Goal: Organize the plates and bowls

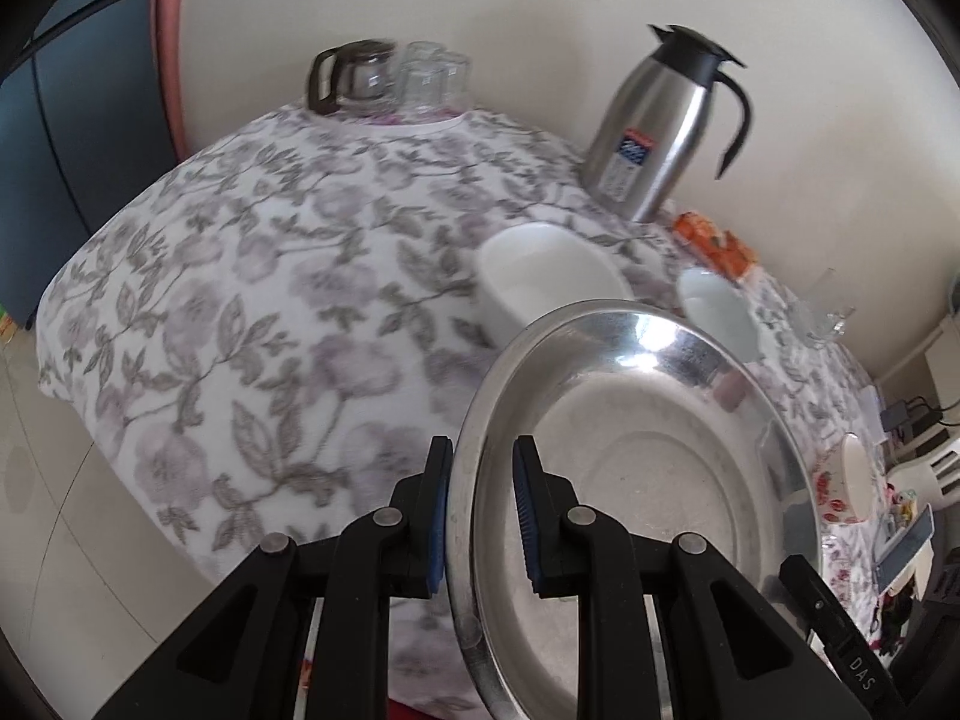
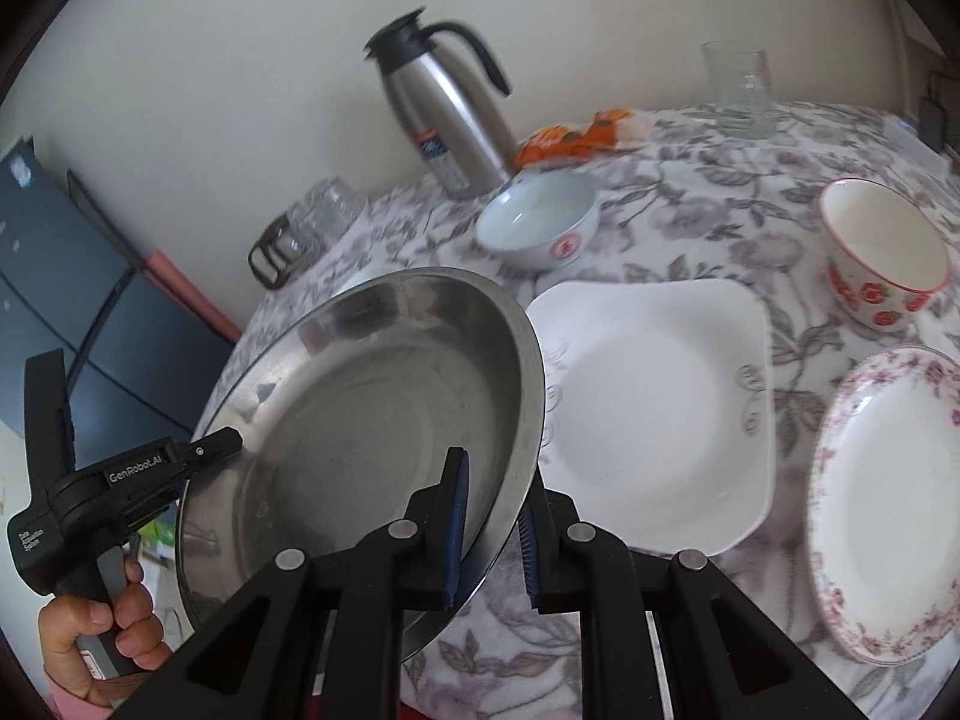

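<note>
The steel plate (image 2: 360, 432) is held tilted in the air over the near edge of the bench (image 1: 240, 300), gripped at opposite rims, presumably so that it can be carried level to the square white plate (image 2: 654, 414) lying just beside it. The left gripper (image 1: 483, 516) is closed to a narrow gap on one rim, and the right gripper (image 2: 495, 531) is likewise clamped on the other.

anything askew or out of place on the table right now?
Only the steel plate: it is off the table, tilted steeply, pinched at opposite rims by the left tongs and right tongs. No spills or damage visible.
</note>
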`<act>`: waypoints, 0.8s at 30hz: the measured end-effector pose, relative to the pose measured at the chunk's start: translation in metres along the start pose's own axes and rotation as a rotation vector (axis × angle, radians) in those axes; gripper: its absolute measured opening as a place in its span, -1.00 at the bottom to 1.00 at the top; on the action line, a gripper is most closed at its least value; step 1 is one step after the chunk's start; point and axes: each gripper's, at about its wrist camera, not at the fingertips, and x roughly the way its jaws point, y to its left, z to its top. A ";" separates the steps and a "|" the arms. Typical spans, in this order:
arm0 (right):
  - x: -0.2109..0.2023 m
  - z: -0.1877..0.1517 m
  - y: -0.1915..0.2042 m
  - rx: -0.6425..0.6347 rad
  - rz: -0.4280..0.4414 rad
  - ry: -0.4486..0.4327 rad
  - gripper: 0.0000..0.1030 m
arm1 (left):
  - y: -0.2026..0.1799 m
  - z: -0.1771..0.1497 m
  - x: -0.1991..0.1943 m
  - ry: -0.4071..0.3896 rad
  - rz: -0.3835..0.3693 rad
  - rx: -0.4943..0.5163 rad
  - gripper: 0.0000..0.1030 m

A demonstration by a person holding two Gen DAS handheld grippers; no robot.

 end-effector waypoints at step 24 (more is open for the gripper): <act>-0.053 0.011 -0.121 0.253 -0.226 -0.139 -0.68 | -0.163 -0.010 0.021 0.060 -0.102 0.111 -0.59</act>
